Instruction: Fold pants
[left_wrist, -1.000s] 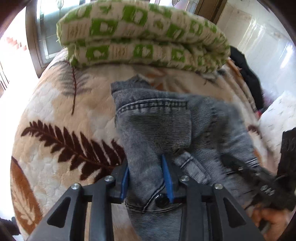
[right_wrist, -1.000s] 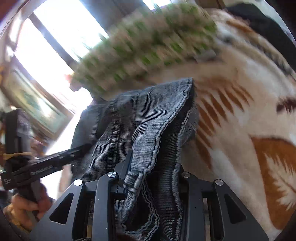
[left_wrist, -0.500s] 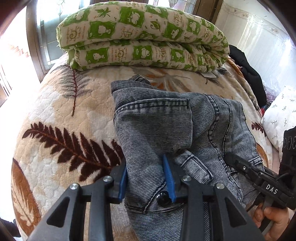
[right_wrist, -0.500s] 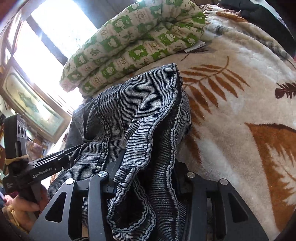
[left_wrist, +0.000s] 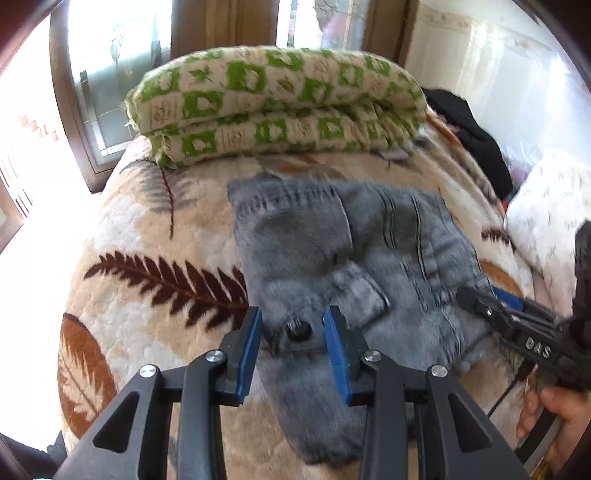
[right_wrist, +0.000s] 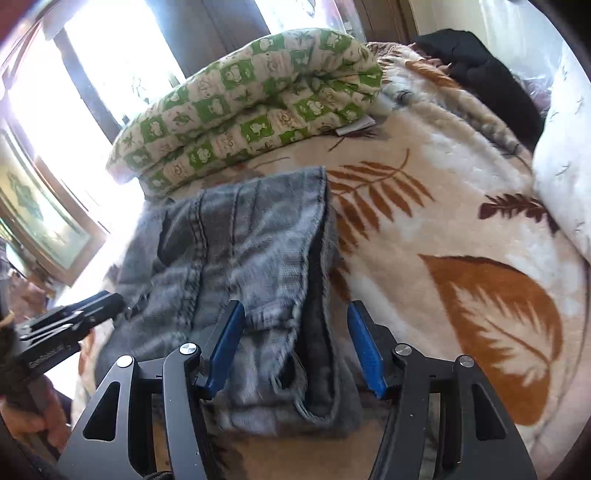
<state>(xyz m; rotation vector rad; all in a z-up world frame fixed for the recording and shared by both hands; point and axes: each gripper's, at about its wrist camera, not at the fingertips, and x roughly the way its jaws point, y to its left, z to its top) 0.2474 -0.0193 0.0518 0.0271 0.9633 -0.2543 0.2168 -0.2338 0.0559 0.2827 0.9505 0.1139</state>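
1. Your left gripper (left_wrist: 291, 332) sits at 6 o'clock in its own view, its blue-padded jaws apart. The waistband edge of the pants (left_wrist: 343, 251) lies between them, and neither pad presses the cloth.
2. A dark round button (left_wrist: 299, 331) shows on that waistband, right in the gap between your left pads.
3. The pants are grey washed denim, folded into a compact, roughly rectangular bundle. A flap is laid across the upper left, double-stitched seams run down the right half, and a pocket corner shows near the middle. They lie on the leaf-print bedspread (left_wrist: 155, 280), in the middle of the bed.
4. At 12 o'clock, beyond the pants and apart from them, a green-and-cream checked quilt (left_wrist: 280, 110) is folded in two thick layers.
5. At 4 o'clock in the left view your right gripper (right_wrist: 295, 343) comes in beside the bundle's right edge. In its own view its jaws are spread wide, either side of a frayed hem end without gripping it.
6. At 2 o'clock a black garment (left_wrist: 476, 140) lies at the bed's far edge, with a white pillow (left_wrist: 546, 210) just right of it.
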